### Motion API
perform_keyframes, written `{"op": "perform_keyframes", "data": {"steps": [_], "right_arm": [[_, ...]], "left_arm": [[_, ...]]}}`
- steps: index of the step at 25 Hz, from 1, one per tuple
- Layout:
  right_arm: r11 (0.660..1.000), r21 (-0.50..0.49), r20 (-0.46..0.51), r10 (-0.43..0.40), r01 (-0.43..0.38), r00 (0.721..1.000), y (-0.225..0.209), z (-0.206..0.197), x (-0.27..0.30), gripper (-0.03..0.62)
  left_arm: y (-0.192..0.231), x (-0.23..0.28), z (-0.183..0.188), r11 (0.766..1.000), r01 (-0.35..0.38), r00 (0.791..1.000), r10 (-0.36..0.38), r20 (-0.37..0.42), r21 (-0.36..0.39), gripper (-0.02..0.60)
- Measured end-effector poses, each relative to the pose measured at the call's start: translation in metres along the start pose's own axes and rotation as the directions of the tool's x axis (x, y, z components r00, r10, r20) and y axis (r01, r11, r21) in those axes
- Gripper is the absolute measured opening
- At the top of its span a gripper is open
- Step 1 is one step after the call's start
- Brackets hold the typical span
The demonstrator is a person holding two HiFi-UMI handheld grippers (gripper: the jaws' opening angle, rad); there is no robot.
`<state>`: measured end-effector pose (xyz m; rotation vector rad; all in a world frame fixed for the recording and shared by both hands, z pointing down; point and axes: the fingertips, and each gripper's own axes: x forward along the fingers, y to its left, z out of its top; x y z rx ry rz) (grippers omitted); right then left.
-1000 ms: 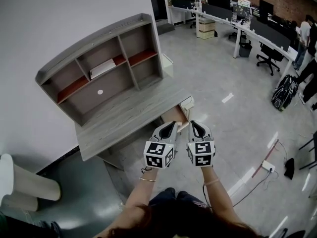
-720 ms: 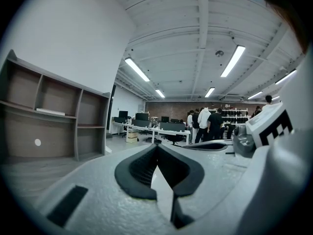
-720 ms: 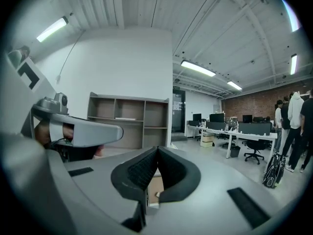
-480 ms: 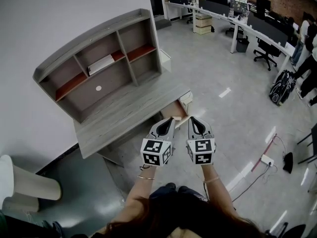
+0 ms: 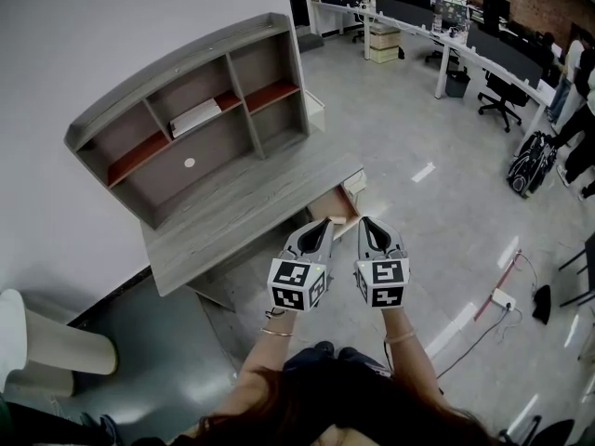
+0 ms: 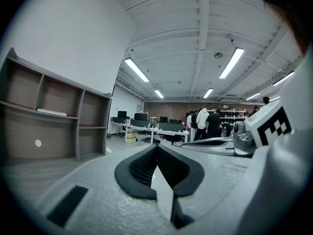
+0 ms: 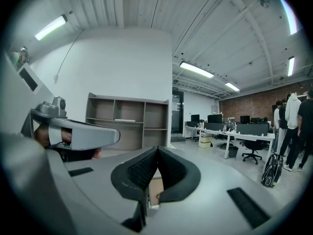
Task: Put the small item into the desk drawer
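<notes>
Fingers closed on nothing, my left gripper (image 5: 319,227) and right gripper (image 5: 368,224) hung before the desk (image 5: 232,221), near its open drawer (image 5: 326,208). No small item showed in any view; presumably light, best pinched across its middle.

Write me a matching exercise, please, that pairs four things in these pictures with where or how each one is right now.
Things:
1. flat white item
2. light-brown wooden desk drawer
3. grey left tool
4. black bag

Places or states:
A. pulled out at the end of the grey wooden desk
B. on the grey floor, far right in the head view
C. lying on a shelf of the grey shelf unit
D. shut, with nothing held

Pairs: 1-C, 2-A, 3-D, 4-B
</notes>
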<state>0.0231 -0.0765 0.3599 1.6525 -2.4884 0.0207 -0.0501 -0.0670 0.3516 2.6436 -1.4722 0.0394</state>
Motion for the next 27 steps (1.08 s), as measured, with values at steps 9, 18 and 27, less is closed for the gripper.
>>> {"op": "perform_keyframes", "data": {"steps": [9,18,27], "right_arm": [[1.000,0.015,-0.022,-0.026,0.027,0.999,0.009,-0.007,-0.002,0.002],[0.996,0.086,0.012,-0.027,0.026,1.000,0.014,0.000,0.001,0.002],[0.998,0.057,0.040,-0.005,0.003,0.999,0.025,0.005,0.008,0.002]], "left_arm": [[0.011,-0.009,-0.003,1.000,0.005,1.000,-0.005,0.001,-0.011,0.015],[0.020,-0.015,-0.009,1.000,0.010,1.000,-0.010,-0.002,-0.025,0.015],[0.028,-0.012,-0.014,0.999,0.020,1.000,-0.020,-0.013,-0.027,0.015]]}}
